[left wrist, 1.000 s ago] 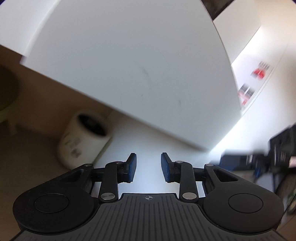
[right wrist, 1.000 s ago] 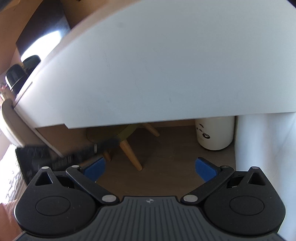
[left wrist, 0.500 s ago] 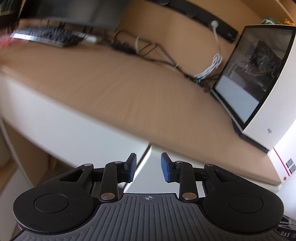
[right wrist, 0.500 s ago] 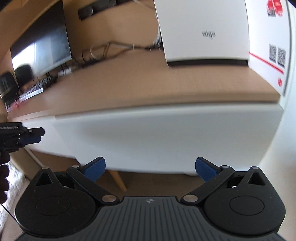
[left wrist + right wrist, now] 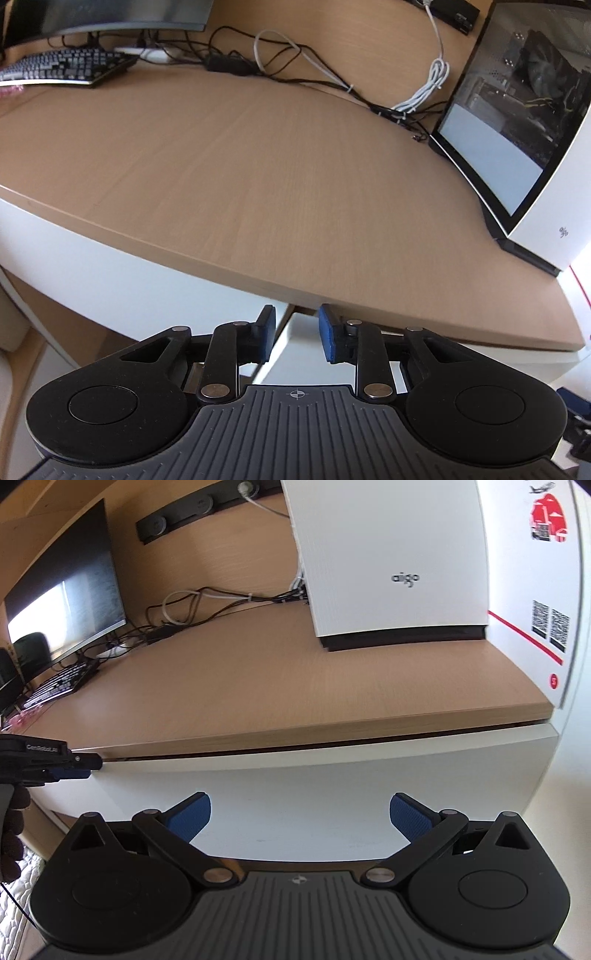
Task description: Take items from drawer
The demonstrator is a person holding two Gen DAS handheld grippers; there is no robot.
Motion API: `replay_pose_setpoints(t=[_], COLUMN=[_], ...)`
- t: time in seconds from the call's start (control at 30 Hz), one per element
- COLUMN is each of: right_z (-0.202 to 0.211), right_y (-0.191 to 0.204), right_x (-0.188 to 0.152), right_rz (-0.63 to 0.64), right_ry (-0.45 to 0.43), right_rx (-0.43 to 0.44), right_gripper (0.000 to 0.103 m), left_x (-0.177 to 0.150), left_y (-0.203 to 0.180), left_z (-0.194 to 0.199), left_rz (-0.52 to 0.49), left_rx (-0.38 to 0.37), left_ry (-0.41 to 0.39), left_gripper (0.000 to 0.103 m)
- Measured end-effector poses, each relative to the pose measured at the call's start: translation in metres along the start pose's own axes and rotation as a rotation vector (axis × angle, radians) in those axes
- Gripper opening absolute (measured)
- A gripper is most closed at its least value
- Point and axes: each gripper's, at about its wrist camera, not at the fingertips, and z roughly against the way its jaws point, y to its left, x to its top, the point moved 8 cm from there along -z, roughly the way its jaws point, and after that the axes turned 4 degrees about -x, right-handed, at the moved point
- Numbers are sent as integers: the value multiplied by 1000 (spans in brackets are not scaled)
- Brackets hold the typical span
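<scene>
The white drawer front (image 5: pixel 295 786) sits shut under the wooden desktop (image 5: pixel 258 686), with a thin dark slit along its top. My right gripper (image 5: pixel 299 812) hovers in front of it, open wide with nothing between its blue pads. The left gripper (image 5: pixel 74 766), held by a gloved hand (image 5: pixel 14 812), has its tip by the left end of that slit. In the left wrist view my left gripper (image 5: pixel 297 332) points at the seam between two white fronts (image 5: pixel 284 332). Its jaws are closing to a narrow gap with nothing between them. No drawer contents show.
A white computer case (image 5: pixel 391 561) stands at the back right of the desk, beside a white box with red print (image 5: pixel 546 535). Tangled cables (image 5: pixel 295 55), a keyboard (image 5: pixel 62 66) and a dark monitor (image 5: pixel 66 602) fill the back left.
Both grippers have risen from below the desk, so the desktop and drawer front now show instead of the underside and floor. The left jaws stand slightly narrower.
</scene>
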Motion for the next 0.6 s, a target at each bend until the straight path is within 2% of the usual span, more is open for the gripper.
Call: replay_pose_setpoints(t=[0.07,0.23,0.37,0.6], right_z=[0,-2,-2,-4], right_y=[-2,-3,-3,-7], right_x=[1,2,-1,-6], right_rz=[1,-10,-10,-26], right_ry=[-1,-1,4,21], right_rx=[-13,-27,-31,-48], right_gripper=[103,103,103,103], left_x=[-1,-3,-8,-12], left_y=[-2,-1,-8,-8], left_z=[1,3,4,10], left_rz=[0,-7,-84,-121], left_rx=[-17,-40,-48,-44], left_ry=[10,33,31,29], left_gripper=[23,23,25,30])
